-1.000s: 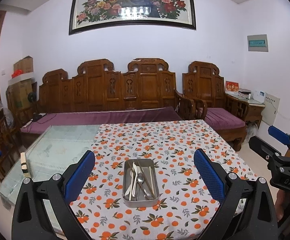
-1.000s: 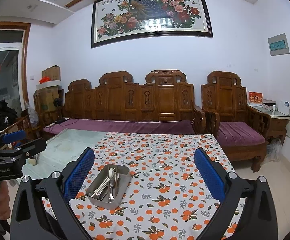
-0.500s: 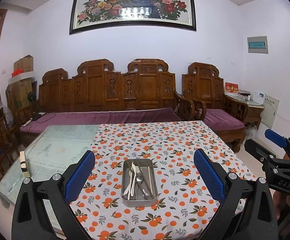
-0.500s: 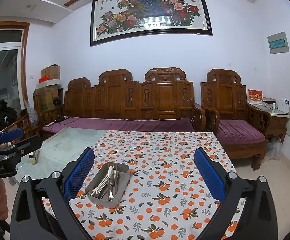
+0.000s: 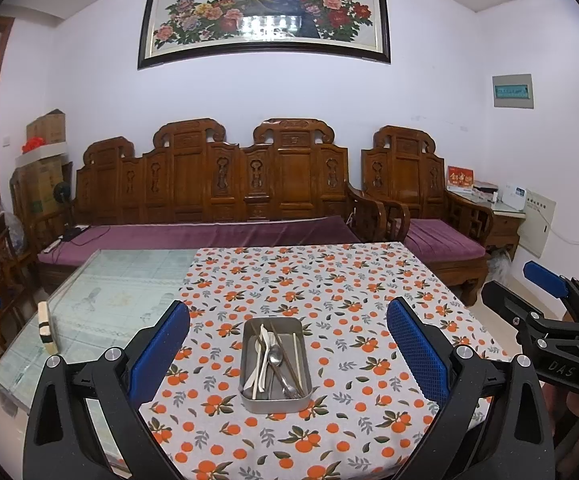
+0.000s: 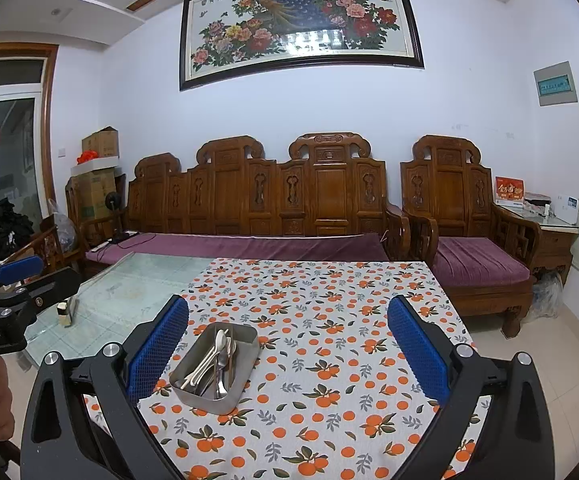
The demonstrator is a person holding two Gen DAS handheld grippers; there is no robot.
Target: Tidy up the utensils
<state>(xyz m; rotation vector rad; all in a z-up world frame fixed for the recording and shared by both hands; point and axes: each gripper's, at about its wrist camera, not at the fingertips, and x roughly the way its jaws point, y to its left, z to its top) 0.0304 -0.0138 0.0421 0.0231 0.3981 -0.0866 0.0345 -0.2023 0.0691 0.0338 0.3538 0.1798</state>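
A table point(image 5: 101, 300), part bare glass and part under an orange-print cloth point(image 5: 329, 280), carries a metal tray point(image 5: 275, 398) near its front edge. The tray holds the utensils point(image 5: 275, 356). Left gripper point(image 5: 288, 344) and right gripper point(image 6: 288, 344) hover above the table, jaws spread wide, holding nothing.

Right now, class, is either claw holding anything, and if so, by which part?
Nothing is held. The left claw and right claw are both open, above the tray of cutlery.
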